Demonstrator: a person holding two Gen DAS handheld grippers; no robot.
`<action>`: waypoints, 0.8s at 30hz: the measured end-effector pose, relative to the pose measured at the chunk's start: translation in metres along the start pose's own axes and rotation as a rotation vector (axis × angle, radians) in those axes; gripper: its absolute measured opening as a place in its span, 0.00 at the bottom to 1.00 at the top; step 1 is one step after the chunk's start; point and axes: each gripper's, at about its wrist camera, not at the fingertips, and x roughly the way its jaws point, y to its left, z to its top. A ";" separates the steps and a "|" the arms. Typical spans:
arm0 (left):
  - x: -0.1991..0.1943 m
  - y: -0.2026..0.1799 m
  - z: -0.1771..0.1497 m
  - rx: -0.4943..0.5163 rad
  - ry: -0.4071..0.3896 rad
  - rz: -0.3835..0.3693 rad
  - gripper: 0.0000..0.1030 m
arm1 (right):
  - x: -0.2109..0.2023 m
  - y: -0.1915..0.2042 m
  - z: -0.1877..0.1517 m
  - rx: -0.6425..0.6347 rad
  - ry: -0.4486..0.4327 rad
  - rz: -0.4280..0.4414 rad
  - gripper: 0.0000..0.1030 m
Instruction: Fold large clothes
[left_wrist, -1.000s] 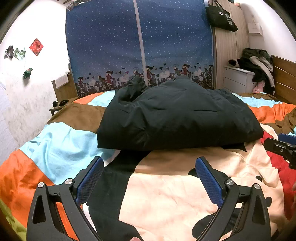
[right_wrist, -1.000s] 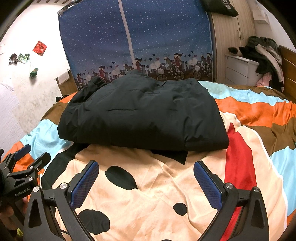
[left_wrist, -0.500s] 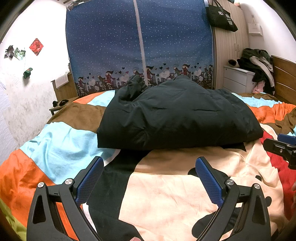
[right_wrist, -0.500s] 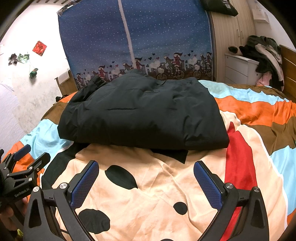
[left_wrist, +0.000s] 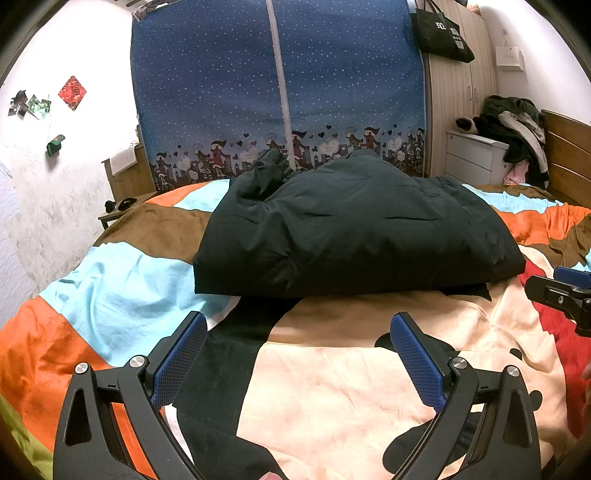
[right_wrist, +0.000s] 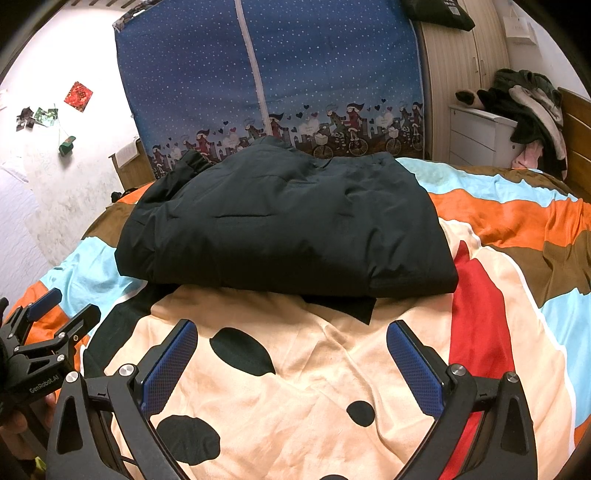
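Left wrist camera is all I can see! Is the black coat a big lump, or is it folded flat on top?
Observer: From the right wrist camera the black coat is a folded bundle with a fairly flat top.
Operator: Is my other grabber holding anything?
Observer: No. The right gripper is wide open, with only the bedcover showing between its fingers.
Operator: What does my grabber look like from over there?
Observer: The left gripper sits at the picture's left edge, and it has GenRobot.AI printed on its side.
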 end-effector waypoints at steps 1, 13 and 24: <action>0.000 0.000 0.000 0.000 0.001 -0.001 0.95 | 0.000 0.000 -0.001 0.001 0.000 0.000 1.00; 0.000 0.000 0.000 0.001 0.002 -0.001 0.95 | 0.000 0.001 -0.004 0.003 0.004 0.000 1.00; 0.000 0.000 0.000 0.002 0.003 -0.002 0.95 | 0.000 0.002 -0.004 0.004 0.005 -0.001 1.00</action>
